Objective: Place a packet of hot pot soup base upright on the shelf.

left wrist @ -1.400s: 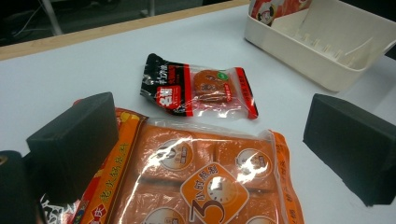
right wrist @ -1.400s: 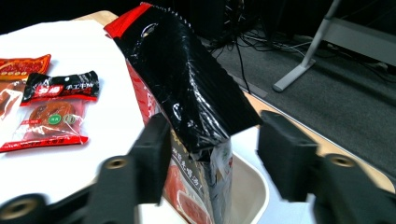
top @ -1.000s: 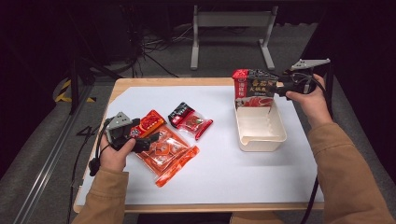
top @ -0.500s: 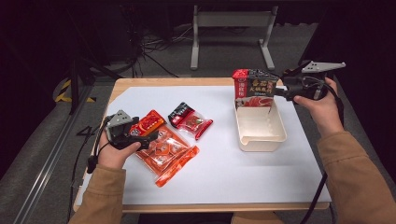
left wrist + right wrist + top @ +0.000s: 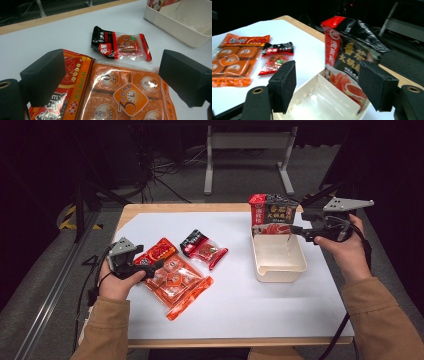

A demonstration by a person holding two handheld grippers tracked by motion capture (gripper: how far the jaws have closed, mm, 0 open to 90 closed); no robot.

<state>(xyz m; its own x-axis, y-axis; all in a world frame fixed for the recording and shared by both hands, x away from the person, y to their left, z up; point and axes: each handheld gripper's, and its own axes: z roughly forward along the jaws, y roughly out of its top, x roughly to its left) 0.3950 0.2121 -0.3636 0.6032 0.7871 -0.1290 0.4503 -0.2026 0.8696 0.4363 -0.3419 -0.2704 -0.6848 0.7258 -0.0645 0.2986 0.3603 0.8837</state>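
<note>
A black and red bag (image 5: 272,214) stands upright at the far end of the cream tray (image 5: 280,270). My right gripper (image 5: 295,231) hovers open just right of it, holding nothing. In the right gripper view the bag (image 5: 352,57) stands beyond the open right gripper (image 5: 329,85), above the tray (image 5: 312,105). My left gripper (image 5: 157,265) is open and low over the clear orange packet (image 5: 175,280), beside a red-orange packet (image 5: 157,251). In the left gripper view the open left gripper (image 5: 112,75) straddles the orange packet (image 5: 120,92) and the red-orange packet (image 5: 65,82).
A small black and red packet (image 5: 204,249) lies on the white sheet between the orange packets and the tray; it is also in the left gripper view (image 5: 120,46). The table's wooden edge (image 5: 200,207) runs behind. Bare white sheet (image 5: 260,310) spreads toward the front.
My right hand has drawn back to the right, away from the bag, which stays standing in the tray. The left hand has barely shifted.
</note>
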